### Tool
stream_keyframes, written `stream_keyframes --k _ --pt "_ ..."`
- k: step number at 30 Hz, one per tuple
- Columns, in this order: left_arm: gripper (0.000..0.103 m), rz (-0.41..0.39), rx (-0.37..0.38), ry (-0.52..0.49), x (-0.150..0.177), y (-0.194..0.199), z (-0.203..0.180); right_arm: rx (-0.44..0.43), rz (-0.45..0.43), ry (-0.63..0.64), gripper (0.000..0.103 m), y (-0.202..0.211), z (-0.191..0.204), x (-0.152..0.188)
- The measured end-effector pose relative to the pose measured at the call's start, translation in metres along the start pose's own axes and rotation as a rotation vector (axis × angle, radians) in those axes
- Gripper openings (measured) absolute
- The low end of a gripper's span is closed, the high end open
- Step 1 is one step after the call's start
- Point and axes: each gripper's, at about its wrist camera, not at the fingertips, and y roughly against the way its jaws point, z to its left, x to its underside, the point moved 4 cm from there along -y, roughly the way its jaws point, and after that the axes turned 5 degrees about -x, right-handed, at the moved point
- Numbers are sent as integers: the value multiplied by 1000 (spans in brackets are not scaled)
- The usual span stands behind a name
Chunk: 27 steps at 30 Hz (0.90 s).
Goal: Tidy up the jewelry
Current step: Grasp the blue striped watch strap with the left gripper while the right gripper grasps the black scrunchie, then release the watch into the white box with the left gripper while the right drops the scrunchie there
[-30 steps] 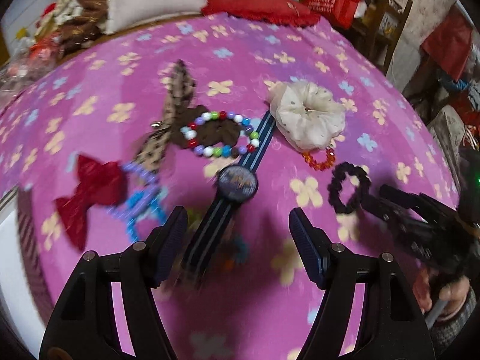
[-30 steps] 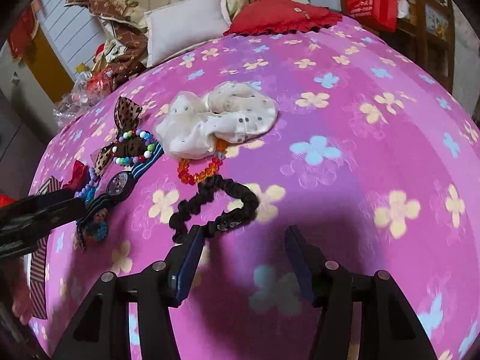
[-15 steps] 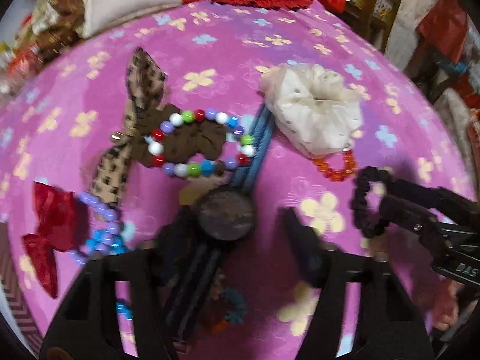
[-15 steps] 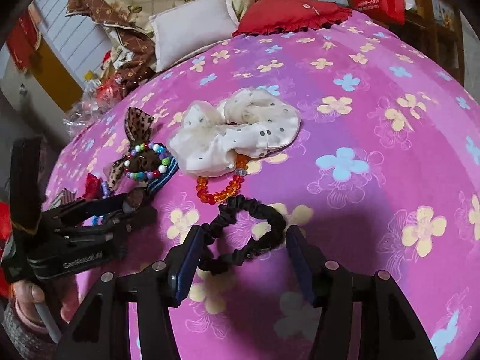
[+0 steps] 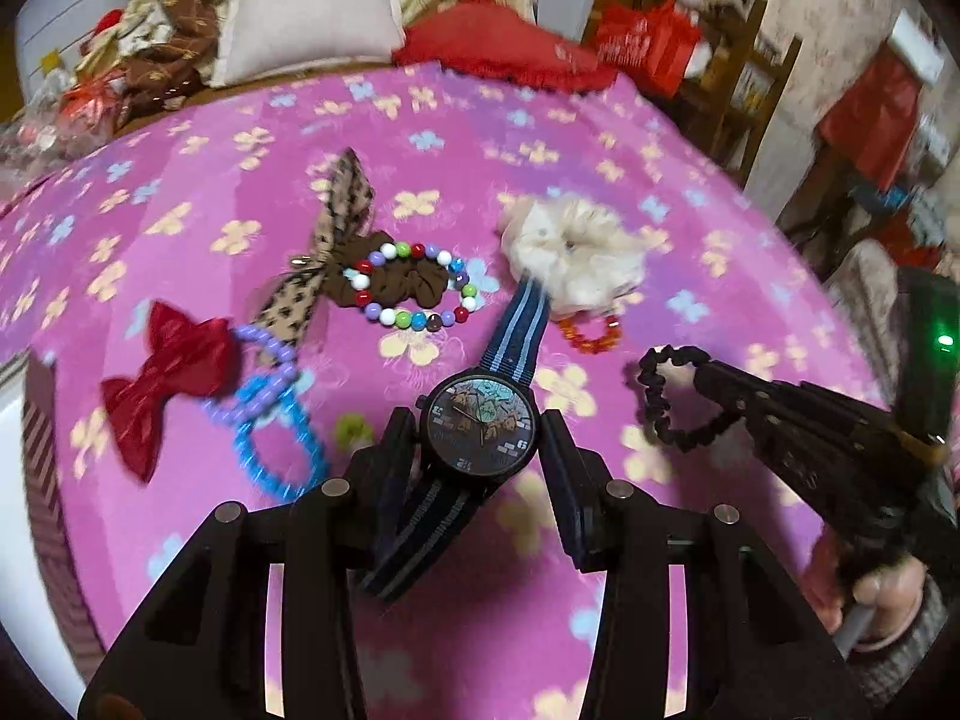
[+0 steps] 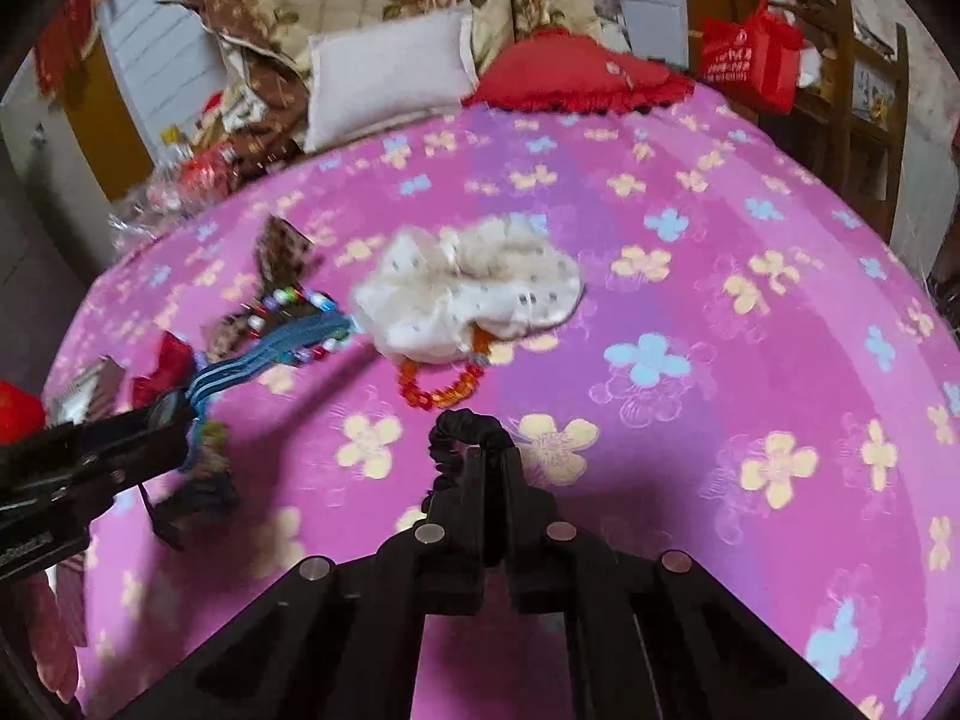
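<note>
My left gripper is shut on a dark wristwatch with a blue striped strap and holds it just above the pink flowered blanket. My right gripper is shut on a black scrunchie, which also shows in the left wrist view. A white scrunchie, an orange bead bracelet, a multicoloured bead bracelet on a brown scrunchie, a leopard bow, a red bow and blue and purple bead bracelets lie on the blanket.
A white pillow, a red cushion and folded bedding lie at the far edge of the bed. A wooden chair with a red bag stands at the far right. A striped box edge is at the left.
My left gripper moved onto the watch, closed on it and lifted it. My right gripper moved onto the black scrunchie, closed on it and raised it off the blanket.
</note>
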Motion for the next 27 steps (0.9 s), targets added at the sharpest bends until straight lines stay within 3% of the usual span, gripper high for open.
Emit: stream_keyframes --k 7,13,19,27 --pt "41 -101 16 124 29 87 39 -46 -36 52 4 47 45 -3" --pt "41 -202 -59 221 43 149 99 -111 -39 162 4 74 124 -7" --pt "41 -243 -171 341 55 153 190 -180 15 268 4 62 212 -3" --pt "41 -223 -327 470 70 125 303 -317 109 347 4 3 337 -6"
